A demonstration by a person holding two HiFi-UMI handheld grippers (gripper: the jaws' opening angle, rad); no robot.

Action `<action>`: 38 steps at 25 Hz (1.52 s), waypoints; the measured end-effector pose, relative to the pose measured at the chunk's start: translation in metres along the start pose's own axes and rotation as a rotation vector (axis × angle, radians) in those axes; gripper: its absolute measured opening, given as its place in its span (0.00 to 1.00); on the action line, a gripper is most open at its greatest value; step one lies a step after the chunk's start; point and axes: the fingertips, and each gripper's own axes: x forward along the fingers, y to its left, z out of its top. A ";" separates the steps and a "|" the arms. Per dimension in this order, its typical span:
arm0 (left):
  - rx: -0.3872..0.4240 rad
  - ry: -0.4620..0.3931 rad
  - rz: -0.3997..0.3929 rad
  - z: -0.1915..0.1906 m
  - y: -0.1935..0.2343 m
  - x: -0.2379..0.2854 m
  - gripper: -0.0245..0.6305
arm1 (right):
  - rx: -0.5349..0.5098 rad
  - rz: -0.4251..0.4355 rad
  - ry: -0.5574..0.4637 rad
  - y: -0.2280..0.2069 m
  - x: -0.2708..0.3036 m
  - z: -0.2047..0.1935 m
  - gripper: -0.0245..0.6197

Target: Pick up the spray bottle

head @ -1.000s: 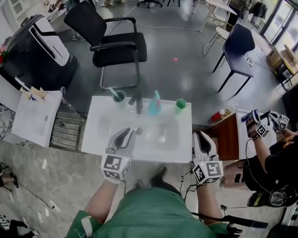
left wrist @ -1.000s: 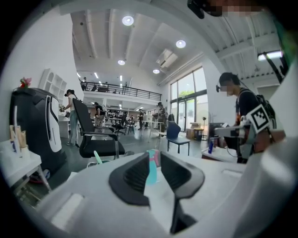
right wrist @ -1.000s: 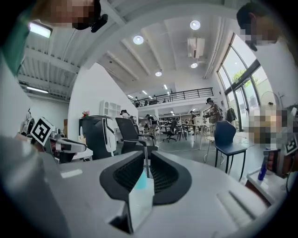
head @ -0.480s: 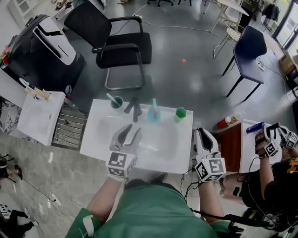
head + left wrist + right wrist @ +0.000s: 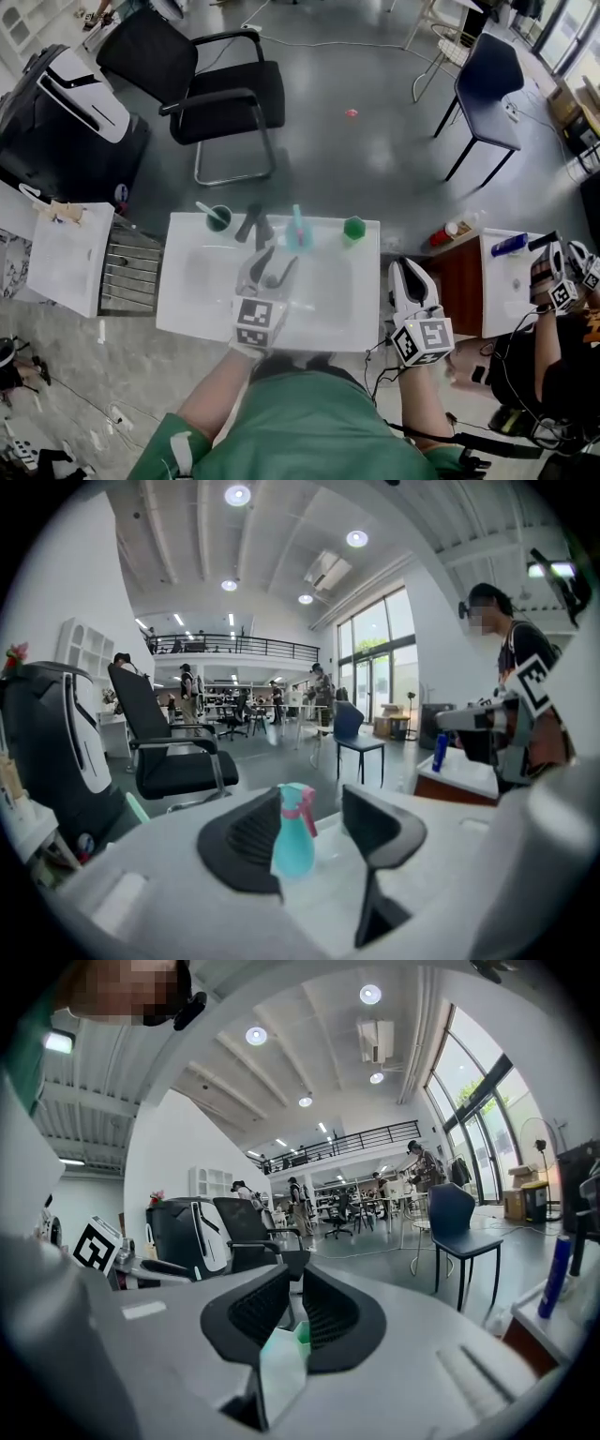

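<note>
The teal spray bottle (image 5: 298, 230) with a pink trigger stands upright at the far rim of the white basin (image 5: 187, 309). My left gripper (image 5: 279, 265) hovers over the basin just short of the bottle, and its jaws are opening. In the left gripper view the spray bottle (image 5: 292, 832) shows in the gap between the jaws, beyond the tips of the left gripper (image 5: 309, 827), and no pad touches it. My right gripper (image 5: 405, 267) hangs at the basin's right edge. In its own view the right gripper (image 5: 295, 1288) is shut and holds nothing.
A black faucet (image 5: 255, 223), a dark green cup with a toothbrush (image 5: 217, 217) and a green cup (image 5: 353, 228) line the far rim beside the bottle. Beyond stand a black office chair (image 5: 220, 89) and a blue chair (image 5: 487, 80). Another person (image 5: 562, 309) works at the right.
My left gripper has moved forward and to the right over the basin toward the spray bottle, and its jaws have spread. The right gripper has shifted slightly along the basin's right edge.
</note>
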 end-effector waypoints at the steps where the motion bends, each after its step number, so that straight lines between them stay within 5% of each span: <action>1: 0.000 0.008 -0.008 -0.003 0.000 0.007 0.36 | 0.000 -0.013 0.003 0.000 0.000 -0.001 0.11; 11: -0.025 0.085 -0.051 -0.041 0.010 0.067 0.47 | -0.003 -0.109 0.042 -0.009 0.001 -0.023 0.11; 17: -0.028 0.106 -0.011 -0.052 0.018 0.095 0.49 | 0.012 -0.140 0.070 -0.020 0.005 -0.036 0.11; 31: -0.038 0.130 0.122 -0.059 0.035 0.144 0.48 | 0.030 -0.169 0.107 -0.059 0.024 -0.048 0.11; 38: -0.037 0.155 0.139 -0.062 0.037 0.150 0.38 | 0.036 -0.165 0.119 -0.068 0.028 -0.047 0.11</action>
